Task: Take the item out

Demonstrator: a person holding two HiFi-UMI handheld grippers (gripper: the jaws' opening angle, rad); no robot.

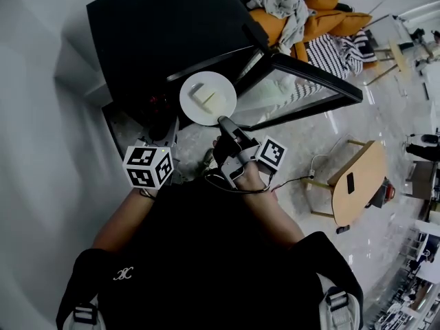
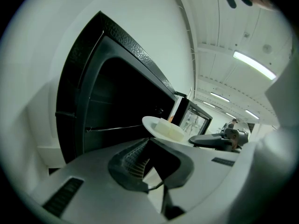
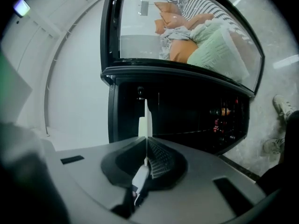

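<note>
I have the right gripper (image 1: 225, 122) with its jaws closed on the near rim of the white plate (image 1: 189, 107). In the right gripper view the plate shows edge-on, standing straight up out of the pinch, so I read the hold as firm and thin. 2 pale blocks (image 1: 210, 99) sit side by side on the plate, touching each other, and I cannot tell what they are made of. The plate hangs just in front of the dark mouth of the black oven (image 1: 165, 40), whose glass door (image 1: 302, 84) swings wide to the right. From the left gripper view the plate looks clear of the opening and not inside it, so I judge the pull-out itself to be largely done. The left gripper (image 2: 149, 141) waits low and to the left of the plate, pointing toward the oven. Its jaws meet at the tips with nothing between them, and it touches neither the plate nor the oven. What is left, as I see it, is to bring the plate well away from the oven and set it down level somewhere. No worktop for that shows near the plate in these views. The rim grip is on 1 edge only, so I would keep the plate flat or the blocks may slide.
</note>
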